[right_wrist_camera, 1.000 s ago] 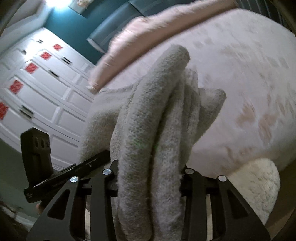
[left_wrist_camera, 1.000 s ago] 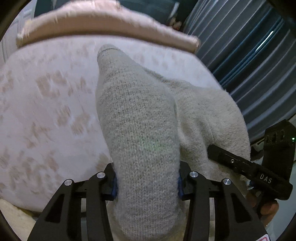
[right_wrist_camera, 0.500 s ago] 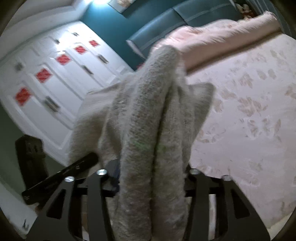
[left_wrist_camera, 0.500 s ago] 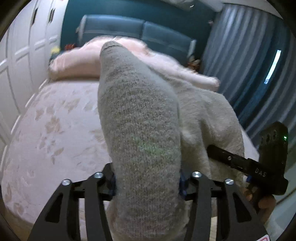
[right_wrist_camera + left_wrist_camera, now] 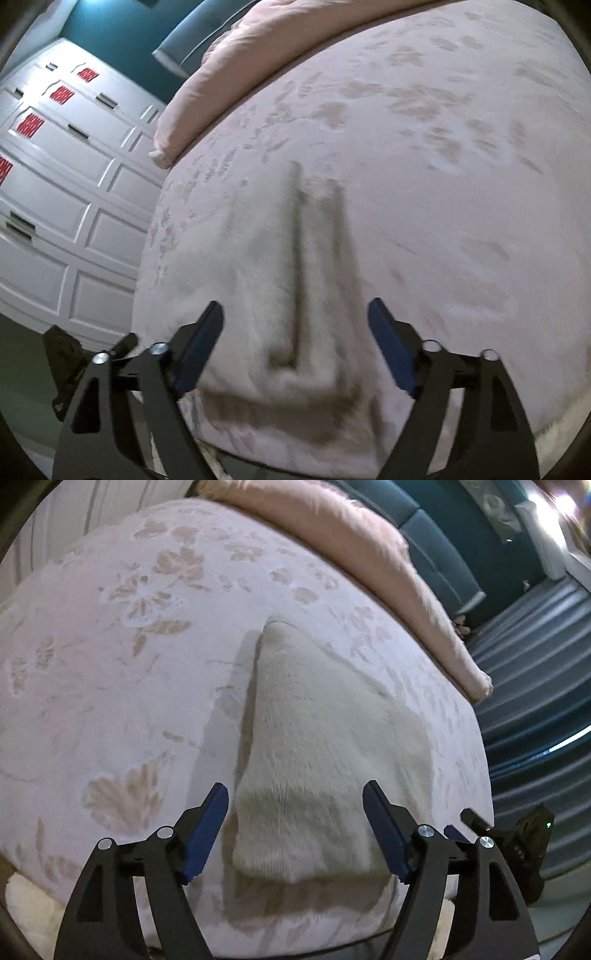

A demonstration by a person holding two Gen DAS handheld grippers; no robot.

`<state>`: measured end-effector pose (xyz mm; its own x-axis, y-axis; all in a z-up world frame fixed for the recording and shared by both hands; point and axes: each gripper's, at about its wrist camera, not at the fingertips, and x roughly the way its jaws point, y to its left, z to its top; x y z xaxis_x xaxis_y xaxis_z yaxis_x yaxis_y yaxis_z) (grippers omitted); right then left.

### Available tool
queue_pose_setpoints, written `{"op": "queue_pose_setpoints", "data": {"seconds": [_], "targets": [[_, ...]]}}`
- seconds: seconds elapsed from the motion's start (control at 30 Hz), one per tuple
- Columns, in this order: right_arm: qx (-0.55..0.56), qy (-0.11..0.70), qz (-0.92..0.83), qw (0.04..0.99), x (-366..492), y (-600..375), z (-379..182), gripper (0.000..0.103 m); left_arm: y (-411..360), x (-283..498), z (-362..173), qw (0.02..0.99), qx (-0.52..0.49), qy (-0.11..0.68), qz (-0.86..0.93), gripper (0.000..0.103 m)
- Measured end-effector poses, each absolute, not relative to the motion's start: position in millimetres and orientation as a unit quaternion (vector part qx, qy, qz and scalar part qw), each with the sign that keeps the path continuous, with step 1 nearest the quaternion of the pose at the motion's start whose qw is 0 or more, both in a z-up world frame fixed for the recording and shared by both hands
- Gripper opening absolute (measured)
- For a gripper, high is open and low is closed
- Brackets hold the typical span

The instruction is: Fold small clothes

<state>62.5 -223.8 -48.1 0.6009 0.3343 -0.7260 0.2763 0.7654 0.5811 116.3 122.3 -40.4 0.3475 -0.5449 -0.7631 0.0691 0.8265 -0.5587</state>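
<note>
Beige knit garment (image 5: 317,753) lies folded flat on the bed (image 5: 110,686) near its front edge. We hold our left gripper (image 5: 295,830) and right gripper (image 5: 295,347) above it, both spread wide, gripping nothing.

Left wrist view aimed down and forward along spread fingers (image 5: 384,834) from close above the bed (image 5: 110,664), right wrist view angled likewise, the knit garment (image 5: 314,746) and floral cover shared by both, each gripper's neighbour glimpsed at frame edge.
</note>
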Motion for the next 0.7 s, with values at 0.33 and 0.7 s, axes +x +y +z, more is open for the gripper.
{"op": "queue_pose_setpoints", "data": {"seconds": [0.33,0.7], "targets": [[0.318,0.527,0.035,0.787,130.8,-179.4,-105.8,0.051,98.6,151.6,-90.8,0.751,-0.254,0.572,-0.210,0.065],[0.250,0.465,0.026,0.849,137.0,-202.4,-49.2,0.043,53.9,161.3,-44.5,0.813,-0.158,0.509,-0.236,0.048]]}}
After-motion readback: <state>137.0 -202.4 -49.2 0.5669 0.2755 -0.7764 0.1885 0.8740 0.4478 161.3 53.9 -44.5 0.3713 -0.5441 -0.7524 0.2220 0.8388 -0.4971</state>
